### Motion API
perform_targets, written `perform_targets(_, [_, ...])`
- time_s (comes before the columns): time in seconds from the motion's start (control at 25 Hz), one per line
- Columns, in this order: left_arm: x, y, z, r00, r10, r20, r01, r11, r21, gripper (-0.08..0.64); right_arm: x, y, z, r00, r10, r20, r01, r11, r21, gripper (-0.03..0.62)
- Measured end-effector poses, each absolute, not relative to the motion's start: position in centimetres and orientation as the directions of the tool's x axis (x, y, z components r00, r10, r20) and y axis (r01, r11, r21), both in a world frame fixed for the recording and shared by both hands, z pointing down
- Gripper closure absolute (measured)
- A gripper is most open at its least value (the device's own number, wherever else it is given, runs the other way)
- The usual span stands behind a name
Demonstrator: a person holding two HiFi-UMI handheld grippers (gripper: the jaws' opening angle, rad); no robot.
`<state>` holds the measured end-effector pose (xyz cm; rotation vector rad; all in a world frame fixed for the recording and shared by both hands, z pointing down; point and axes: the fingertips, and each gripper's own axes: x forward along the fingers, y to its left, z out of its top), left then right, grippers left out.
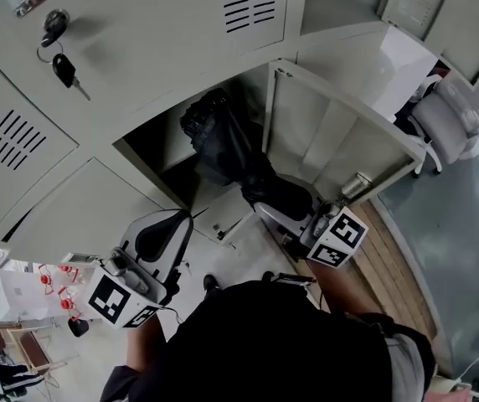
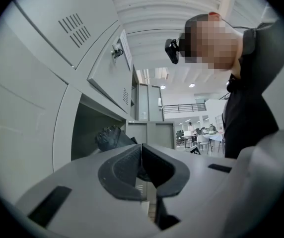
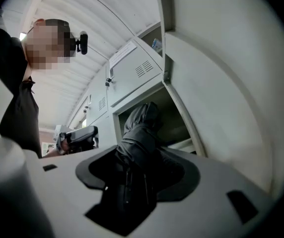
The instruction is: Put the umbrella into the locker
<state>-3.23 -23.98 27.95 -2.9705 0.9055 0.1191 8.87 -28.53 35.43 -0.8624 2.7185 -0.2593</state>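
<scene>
The right gripper was clenched on the umbrella, the black folded fabric filling the gap between its two pads. In the head view the right gripper was seen at the umbrella's near end, and the umbrella was angled up and to the left from there. Its far end was already inside the open locker, while the near part was outside the opening. The umbrella was tilted rather than laid flat; whether its far end touched the back wall could not be told.

The left gripper was closed, its pads pressed together with nothing between them. In the head view the left gripper was held to the left of the opening, just below the locker's lower edge and apart from the umbrella. From its own view the umbrella was seen lodged in the dark opening beyond the closed jaws.

The door was swung open to the right of the compartment, just beside the right gripper. A key was hung from the lock of a shut door at far left. A pale chair was seen on the floor at far right, well apart from the lockers.
</scene>
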Motion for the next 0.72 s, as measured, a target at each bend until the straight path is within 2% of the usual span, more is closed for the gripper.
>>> perform_targets(0.16, [-3.6, -24.0, 27.9, 0.872, -0.483, -0.079, -0.485, -0.874, -0.019, 0.540, 7.4, -29.9, 34.6, -0.766, -0.617, -0.180, -0.574, 0.783, -0.239, 0.356])
perform_targets(0.36, [-5.0, -24.2, 27.9, 0.870, -0.488, -0.074, -0.489, -0.872, 0.006, 0.540, 5.8, -32.1, 33.6, -0.773, -0.617, -0.149, -0.593, 0.785, -0.178, 0.357])
perform_targets(0.72, [-8.1, -23.8, 27.1, 0.852, -0.504, -0.139, -0.509, -0.861, 0.005, 0.540, 3.1, -35.3, 33.6, -0.785, -0.606, -0.129, -0.572, 0.789, -0.223, 0.357])
